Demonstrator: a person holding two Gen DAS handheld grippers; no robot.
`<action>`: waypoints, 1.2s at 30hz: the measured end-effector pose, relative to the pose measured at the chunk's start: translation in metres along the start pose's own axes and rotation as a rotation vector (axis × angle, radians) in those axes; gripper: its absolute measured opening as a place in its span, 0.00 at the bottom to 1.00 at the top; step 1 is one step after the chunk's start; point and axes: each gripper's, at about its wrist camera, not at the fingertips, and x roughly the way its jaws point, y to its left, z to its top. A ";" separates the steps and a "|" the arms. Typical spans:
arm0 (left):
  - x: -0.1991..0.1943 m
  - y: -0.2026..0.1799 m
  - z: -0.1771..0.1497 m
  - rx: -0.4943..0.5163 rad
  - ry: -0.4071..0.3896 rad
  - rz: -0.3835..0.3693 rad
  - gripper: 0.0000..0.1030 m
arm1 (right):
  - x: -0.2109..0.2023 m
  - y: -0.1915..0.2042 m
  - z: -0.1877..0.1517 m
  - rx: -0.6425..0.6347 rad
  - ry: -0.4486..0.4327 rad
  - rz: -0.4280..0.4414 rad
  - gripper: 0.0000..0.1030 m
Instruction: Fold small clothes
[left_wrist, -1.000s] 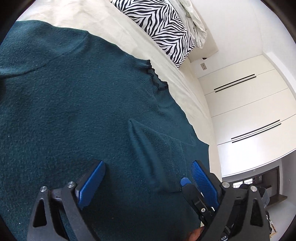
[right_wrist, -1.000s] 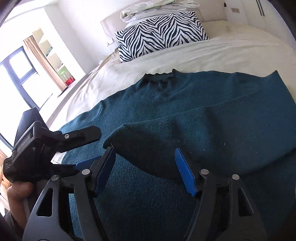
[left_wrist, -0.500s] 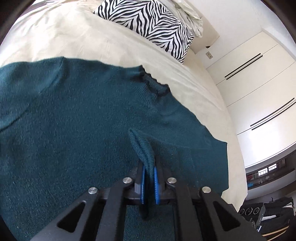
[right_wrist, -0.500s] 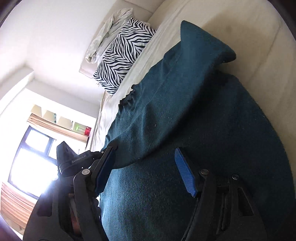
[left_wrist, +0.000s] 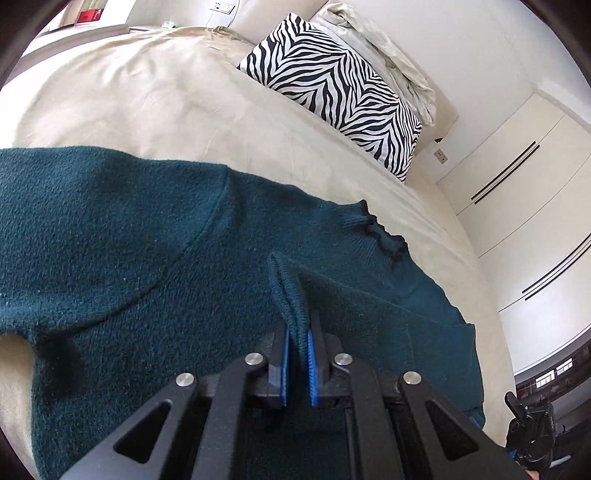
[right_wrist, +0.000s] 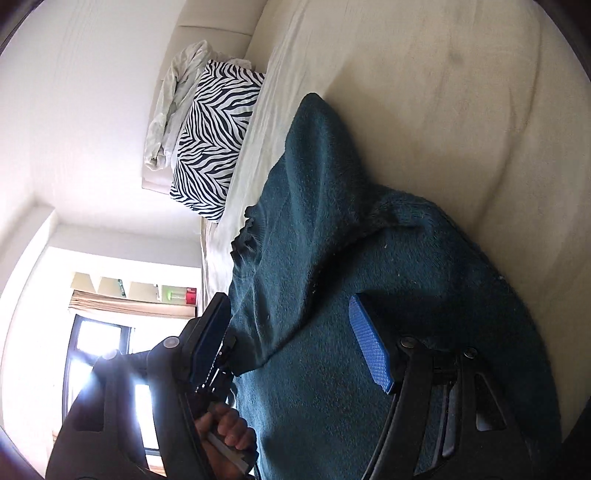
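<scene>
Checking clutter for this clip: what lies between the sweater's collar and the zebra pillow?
Only bare cream bedsheet lies between the teal sweater collar and the zebra pillow; the left wrist view shows it.

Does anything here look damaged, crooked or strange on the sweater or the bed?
Nothing looks damaged. The green sweater lies on the bed, not flat: the left gripper pinches a ribbed edge and lifts it. The collar looks wavy. The right gripper is open above the sweater. The zebra pillow sits normally.
</scene>
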 end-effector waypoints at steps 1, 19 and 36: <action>0.002 0.002 -0.002 -0.009 -0.002 -0.007 0.09 | 0.006 0.000 0.006 0.009 -0.004 -0.007 0.64; 0.004 0.011 -0.013 0.016 0.006 -0.032 0.13 | -0.025 -0.024 0.033 0.060 -0.129 0.022 0.50; 0.006 0.019 -0.018 0.011 -0.027 -0.082 0.14 | 0.067 0.029 0.117 -0.097 0.022 -0.070 0.51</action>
